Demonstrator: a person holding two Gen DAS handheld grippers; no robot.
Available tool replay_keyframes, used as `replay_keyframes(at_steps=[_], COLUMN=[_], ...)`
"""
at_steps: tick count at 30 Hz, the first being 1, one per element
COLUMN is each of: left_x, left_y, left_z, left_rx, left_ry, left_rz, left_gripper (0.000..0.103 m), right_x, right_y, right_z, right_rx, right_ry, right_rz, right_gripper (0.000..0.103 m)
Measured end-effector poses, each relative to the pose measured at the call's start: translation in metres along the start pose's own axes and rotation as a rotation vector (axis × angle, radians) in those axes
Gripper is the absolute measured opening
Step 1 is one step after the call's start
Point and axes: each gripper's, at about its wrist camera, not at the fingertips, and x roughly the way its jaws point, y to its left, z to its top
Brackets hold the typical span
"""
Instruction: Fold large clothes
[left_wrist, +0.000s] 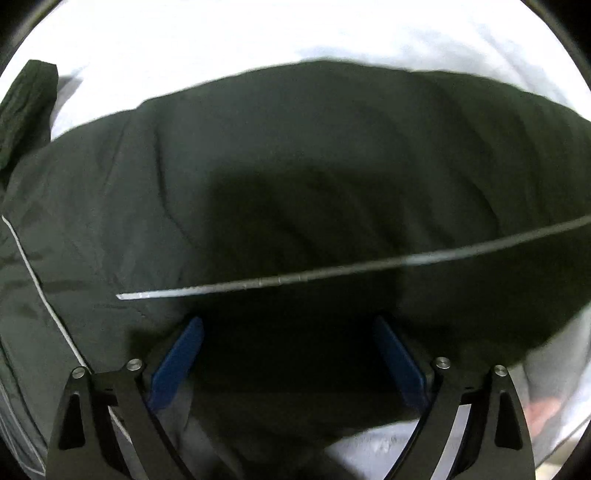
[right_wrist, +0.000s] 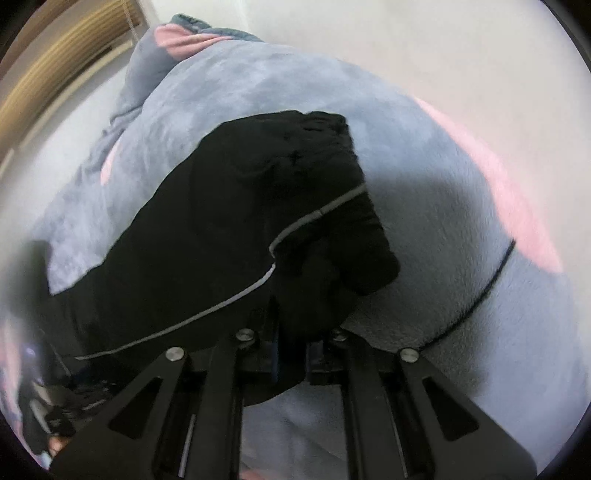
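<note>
A large dark green jacket (left_wrist: 314, 166) with thin grey piping (left_wrist: 332, 273) lies spread over a pale bed cover. My left gripper (left_wrist: 288, 332) hangs just above it, its blue pads (left_wrist: 177, 358) wide apart and nothing between them. In the right wrist view the same jacket looks black (right_wrist: 229, 221). My right gripper (right_wrist: 291, 350) is shut on a bunched fold of that jacket and holds it lifted over the bed, with the sleeve end (right_wrist: 325, 125) hanging forward.
A grey-blue and pink fleece blanket (right_wrist: 424, 206) covers the bed under the right gripper. A wooden slatted panel (right_wrist: 55, 66) stands at the far left. A loose jacket cuff (left_wrist: 26, 107) lies at the left edge on the white sheet (left_wrist: 258, 33).
</note>
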Motion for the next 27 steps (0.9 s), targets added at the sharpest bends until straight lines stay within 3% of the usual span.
replay_keyframes(at_steps=[5, 11, 20, 27], left_x=[-0.054, -0.118, -0.226, -0.291], left_y=[0.025, 0.084, 0.219, 0.295], left_z=[-0.024, -0.07, -0.189, -0.277], left_rx=[-0.024, -0.127, -0.337, -0.445], left_ry=[-0.083, -0.163, -0.256, -0.306], left_rz=[-0.082, -0.079, 0.046, 0.111], left_gripper=[0.09, 0.09, 0.09, 0.09], right_x=[-0.044, -0.091, -0.147, -0.171], right_y=[0.039, 0.126, 0.285, 0.412], right_z=[-0.005, -0.027, -0.092, -0.164], right_rx=[-0.092, -0.266, -0.529, -0.71], right_ry=[-0.086, -0.144, -0.148, -0.122], right_rz=[0.069, 0.204, 0.331, 0.381], right_gripper=[0.005, 0.005, 0.005, 0.005])
